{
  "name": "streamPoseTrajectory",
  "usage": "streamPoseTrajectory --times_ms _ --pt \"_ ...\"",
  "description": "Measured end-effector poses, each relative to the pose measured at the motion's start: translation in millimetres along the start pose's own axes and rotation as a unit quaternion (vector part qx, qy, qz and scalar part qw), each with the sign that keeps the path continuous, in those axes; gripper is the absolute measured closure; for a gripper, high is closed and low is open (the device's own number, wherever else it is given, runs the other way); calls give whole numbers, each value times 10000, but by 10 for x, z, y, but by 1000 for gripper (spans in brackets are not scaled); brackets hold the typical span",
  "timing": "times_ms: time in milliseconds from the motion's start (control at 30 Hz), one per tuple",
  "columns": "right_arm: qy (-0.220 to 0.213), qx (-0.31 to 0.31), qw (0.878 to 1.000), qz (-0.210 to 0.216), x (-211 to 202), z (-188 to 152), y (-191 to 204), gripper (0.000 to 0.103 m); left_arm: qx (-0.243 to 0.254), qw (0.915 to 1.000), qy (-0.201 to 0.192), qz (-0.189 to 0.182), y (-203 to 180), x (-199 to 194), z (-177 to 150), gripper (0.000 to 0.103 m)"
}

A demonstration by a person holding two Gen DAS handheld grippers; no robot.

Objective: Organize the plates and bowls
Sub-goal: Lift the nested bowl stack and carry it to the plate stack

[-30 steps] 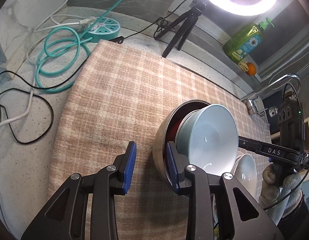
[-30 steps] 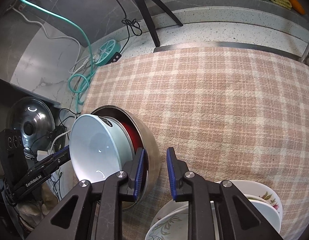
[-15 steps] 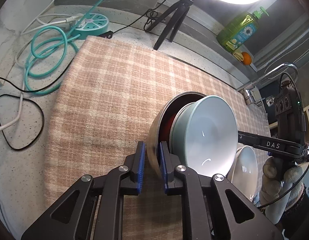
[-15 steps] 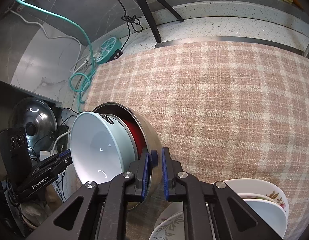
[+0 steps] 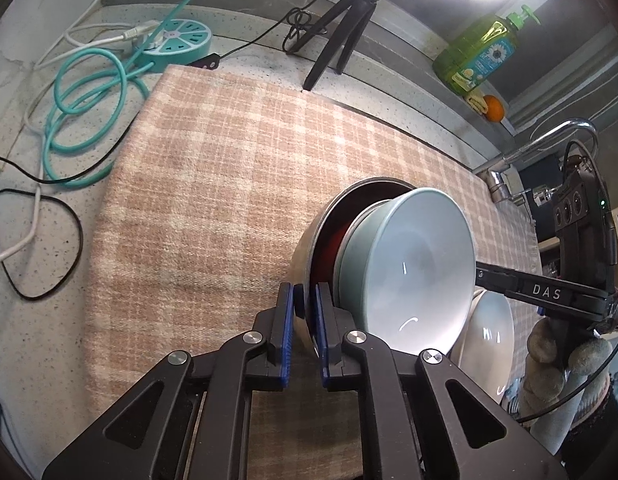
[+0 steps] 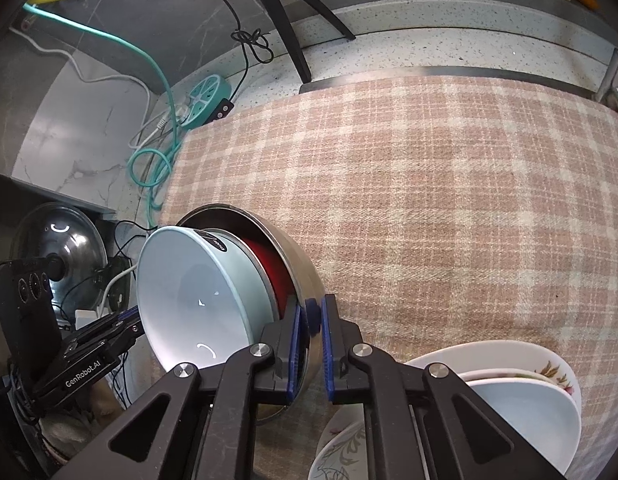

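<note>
A nested stack is held tilted on its side above the plaid cloth: a steel bowl outermost, a red bowl inside it, and a pale teal bowl innermost. My left gripper is shut on the steel bowl's rim. My right gripper is shut on the opposite rim of the steel bowl; the teal bowl faces left there. A stack of white and floral plates and bowls lies at the lower right, and shows beside the teal bowl in the left wrist view.
The plaid cloth covers the counter. A teal power strip with coiled cables, a tripod, a dish soap bottle, an orange and a faucet line the back. A pot lid stands at the left.
Both grippers closed from open onto the steel bowl's rim. The nested bowls now sit a little higher and closer in both views.
</note>
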State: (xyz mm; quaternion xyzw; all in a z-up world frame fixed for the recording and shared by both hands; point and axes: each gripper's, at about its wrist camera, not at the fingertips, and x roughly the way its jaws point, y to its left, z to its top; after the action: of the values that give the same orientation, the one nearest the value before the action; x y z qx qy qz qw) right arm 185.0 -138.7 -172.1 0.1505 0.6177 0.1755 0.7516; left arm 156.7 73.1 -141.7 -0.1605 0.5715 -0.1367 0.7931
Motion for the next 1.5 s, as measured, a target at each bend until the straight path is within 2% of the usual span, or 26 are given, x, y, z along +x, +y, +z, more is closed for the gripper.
streamPoseTrajectory --times_ms 367,767,1100,1500 --pt "-6 163 9999 1 -18 -72 26 94 108 9998 -118 74 -40 -96 34 94" --pt "-180 220 9996 68 -361 -151 82 94 291 9992 -277 -20 -223 -326 81 94" --pt "-452 459 9979 8 -756 -384 -28 94 712 9968 -318 -172 -572 -467 18 94" --pt "-722 664 9952 -64 -1308 -764 -437 94 1081 9933 -316 -256 -1202 -486 -248 94"
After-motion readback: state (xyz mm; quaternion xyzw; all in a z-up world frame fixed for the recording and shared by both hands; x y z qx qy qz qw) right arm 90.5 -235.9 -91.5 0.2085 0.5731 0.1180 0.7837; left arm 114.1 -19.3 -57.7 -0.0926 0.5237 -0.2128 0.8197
